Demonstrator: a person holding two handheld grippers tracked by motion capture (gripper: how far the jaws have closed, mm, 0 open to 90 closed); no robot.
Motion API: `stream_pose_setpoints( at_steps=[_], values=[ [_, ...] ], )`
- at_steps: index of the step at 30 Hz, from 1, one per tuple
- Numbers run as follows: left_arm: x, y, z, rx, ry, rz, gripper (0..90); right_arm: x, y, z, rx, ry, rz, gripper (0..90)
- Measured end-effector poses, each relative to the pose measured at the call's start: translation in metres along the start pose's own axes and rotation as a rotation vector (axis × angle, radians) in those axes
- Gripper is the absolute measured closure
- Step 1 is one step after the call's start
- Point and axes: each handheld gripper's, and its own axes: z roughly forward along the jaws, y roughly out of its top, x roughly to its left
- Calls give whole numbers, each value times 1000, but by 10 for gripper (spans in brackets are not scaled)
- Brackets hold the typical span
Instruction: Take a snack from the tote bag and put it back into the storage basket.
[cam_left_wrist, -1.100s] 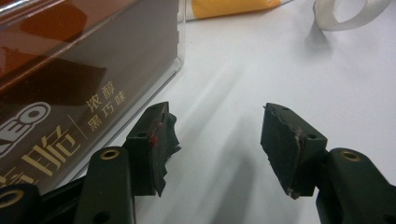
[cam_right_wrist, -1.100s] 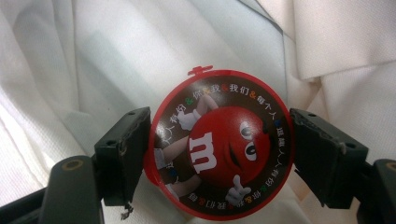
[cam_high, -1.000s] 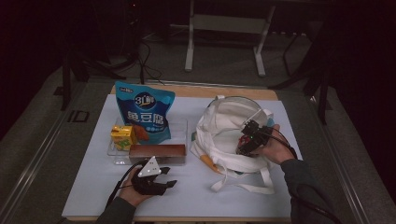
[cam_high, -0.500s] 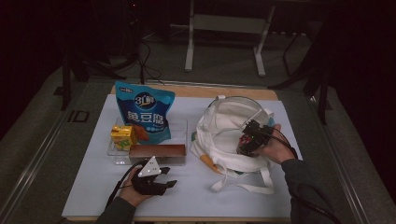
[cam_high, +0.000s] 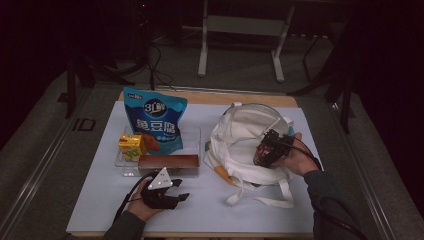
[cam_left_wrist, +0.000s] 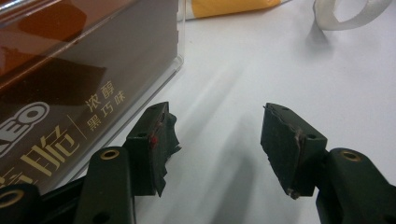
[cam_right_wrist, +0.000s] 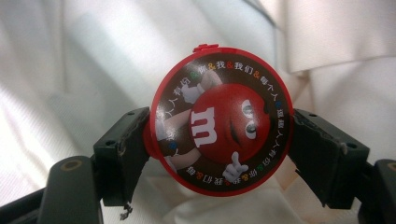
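A round red candy tub with a cartoon face on its lid sits between the jaws of my right gripper, which is shut on its sides. White cloth of the tote bag lies behind it. From above, the right gripper hovers over the white tote bag at the right of the table. My left gripper rests low near the front edge, just in front of the brown box. Its jaws stand open over bare table, the brown box close on their left.
A clear tray holds the brown box, a yellow juice carton and a blue snack bag leaning upright. The bag's straps trail toward the front edge. The white table top ends at a wooden strip at the back.
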Motion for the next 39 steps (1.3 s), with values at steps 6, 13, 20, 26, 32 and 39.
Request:
stream_pose_setpoints(
  at_steps=[6,13,20,26,32,39],
  values=[
    [0,0,0,1,0,3,430,-2,5,2,-7,-11,40,235],
    [0,0,0,1,-1,3,430,-5,5,4,-3,9,-19,226],
    [0,0,0,3,-1,4,429,-9,4,8,-13,39,-70,219],
    [0,0,0,2,-2,4,430,-10,6,8,-5,49,-95,232],
    [0,0,0,3,-1,5,430,-11,7,10,-8,53,-92,231],
    [0,0,0,3,-1,5,430,-12,10,11,-3,57,-70,230]
  ],
)
